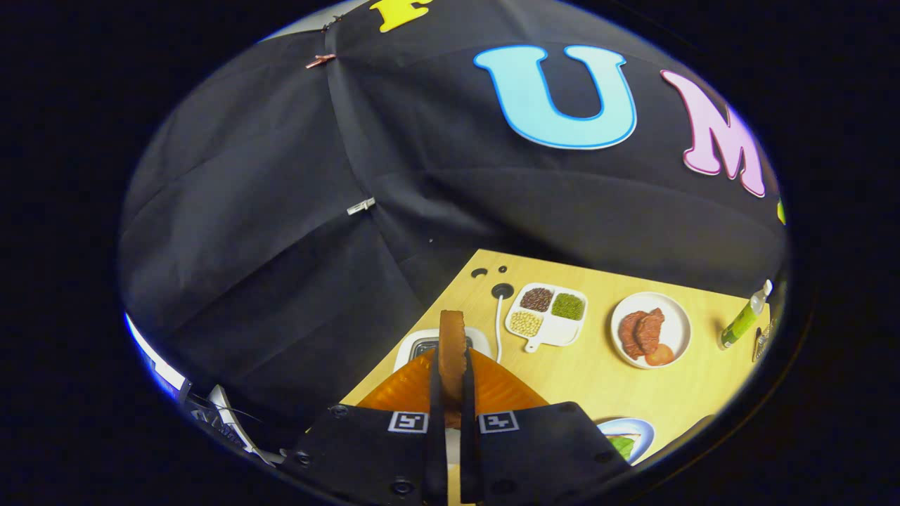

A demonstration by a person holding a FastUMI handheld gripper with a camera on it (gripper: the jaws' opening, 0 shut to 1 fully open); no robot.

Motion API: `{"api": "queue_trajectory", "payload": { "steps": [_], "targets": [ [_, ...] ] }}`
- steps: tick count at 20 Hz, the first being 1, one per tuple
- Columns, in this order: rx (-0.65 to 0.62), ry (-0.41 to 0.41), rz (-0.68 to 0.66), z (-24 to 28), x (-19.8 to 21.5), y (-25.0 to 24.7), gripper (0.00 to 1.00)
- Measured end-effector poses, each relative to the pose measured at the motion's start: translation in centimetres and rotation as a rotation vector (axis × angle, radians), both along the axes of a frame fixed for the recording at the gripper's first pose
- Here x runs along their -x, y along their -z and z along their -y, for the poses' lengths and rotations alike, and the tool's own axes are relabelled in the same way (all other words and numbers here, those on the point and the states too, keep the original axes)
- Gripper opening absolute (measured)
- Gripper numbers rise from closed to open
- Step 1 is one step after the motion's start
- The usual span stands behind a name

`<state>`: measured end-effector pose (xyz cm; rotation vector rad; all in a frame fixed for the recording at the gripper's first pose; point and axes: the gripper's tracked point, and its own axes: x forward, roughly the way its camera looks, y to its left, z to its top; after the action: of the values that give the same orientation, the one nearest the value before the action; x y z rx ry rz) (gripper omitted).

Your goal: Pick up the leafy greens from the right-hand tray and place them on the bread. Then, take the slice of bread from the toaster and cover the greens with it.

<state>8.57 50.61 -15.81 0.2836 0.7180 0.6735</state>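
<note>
My gripper is shut on a slice of bread, held on edge between the two fingers and lifted above the white toaster, whose slot shows just beyond the fingers. To the lower right of the fingers, a blue-rimmed plate carries leafy greens; the bread under them is mostly hidden by the gripper body.
On the wooden table a white divided tray holds beans and grains. Right of it sits a white plate with meat slices. A green bottle lies near the far right edge. A white cable runs from a table hole.
</note>
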Motion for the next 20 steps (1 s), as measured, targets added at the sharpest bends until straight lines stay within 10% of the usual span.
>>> {"api": "queue_trajectory", "payload": {
  "steps": [12, 20],
  "targets": [
    [0.187, 0.217, 0.025, 17.6, 4.2, 6.3, 0.12],
    [0.172, 0.310, -0.081, 18.8, 7.9, 14.5, 0.12]
  ]
}}
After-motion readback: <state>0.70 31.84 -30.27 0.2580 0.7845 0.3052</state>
